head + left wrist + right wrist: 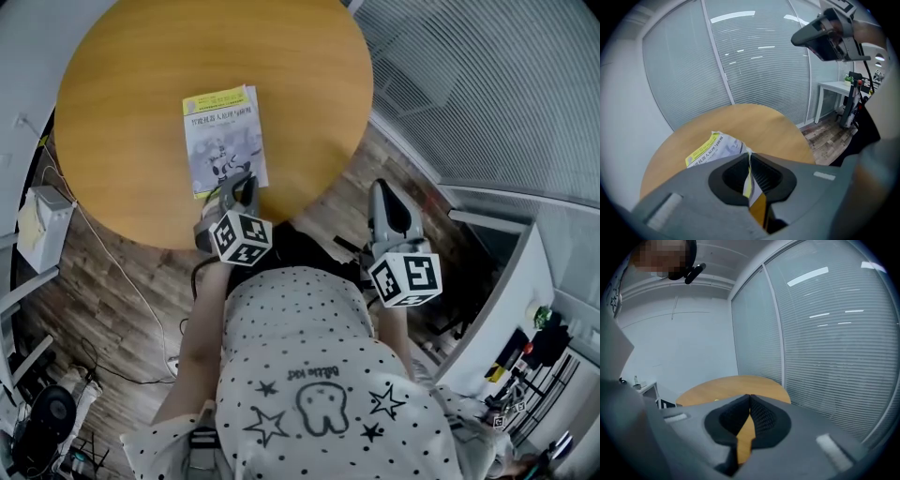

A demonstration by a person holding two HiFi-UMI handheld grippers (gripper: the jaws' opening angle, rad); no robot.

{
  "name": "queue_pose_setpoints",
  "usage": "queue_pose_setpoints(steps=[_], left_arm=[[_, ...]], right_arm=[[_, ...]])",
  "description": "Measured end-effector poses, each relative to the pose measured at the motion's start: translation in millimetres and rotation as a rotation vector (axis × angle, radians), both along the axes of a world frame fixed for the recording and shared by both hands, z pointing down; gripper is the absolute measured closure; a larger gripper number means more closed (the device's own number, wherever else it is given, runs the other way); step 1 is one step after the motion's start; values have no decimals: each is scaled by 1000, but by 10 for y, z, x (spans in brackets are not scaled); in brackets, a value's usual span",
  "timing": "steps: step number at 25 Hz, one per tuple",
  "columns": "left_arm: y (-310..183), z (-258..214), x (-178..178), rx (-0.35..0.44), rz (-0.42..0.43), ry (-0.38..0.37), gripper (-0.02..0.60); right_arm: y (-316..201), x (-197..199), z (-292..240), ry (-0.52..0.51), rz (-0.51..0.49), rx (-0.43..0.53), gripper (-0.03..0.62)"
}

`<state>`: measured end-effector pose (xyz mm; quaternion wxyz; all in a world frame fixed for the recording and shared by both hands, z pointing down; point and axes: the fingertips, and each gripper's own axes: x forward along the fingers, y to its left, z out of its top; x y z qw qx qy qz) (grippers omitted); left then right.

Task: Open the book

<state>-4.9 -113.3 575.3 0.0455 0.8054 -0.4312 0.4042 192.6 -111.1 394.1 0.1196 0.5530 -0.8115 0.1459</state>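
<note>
A thin book (223, 139) with a grey-and-white cover and a yellow top band lies on the round wooden table (131, 84), near its front edge. My left gripper (246, 180) reaches over that edge and is shut on the near edge of the book's cover. In the left gripper view the cover (717, 146) is bent upward, and a thin strip of it is pinched between the pads of the left gripper (749, 158). My right gripper (382, 190) hovers off the table's right edge, above the floor. Its jaws are shut with nothing between them (750, 399).
A glass wall with blinds (487, 84) curves round the table's right side. A white box (42, 223) and cables lie on the wooden floor at the left. A white desk (834, 86) stands at the right. The person's dotted shirt (319, 375) fills the lower middle.
</note>
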Motion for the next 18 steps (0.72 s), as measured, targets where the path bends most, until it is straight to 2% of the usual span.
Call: queue_pose_setpoints(steps=[18], left_arm=[[18,-587,-481,105,-150,43,555]], right_arm=[[-41,-357,-90,-38,-87,44,591]])
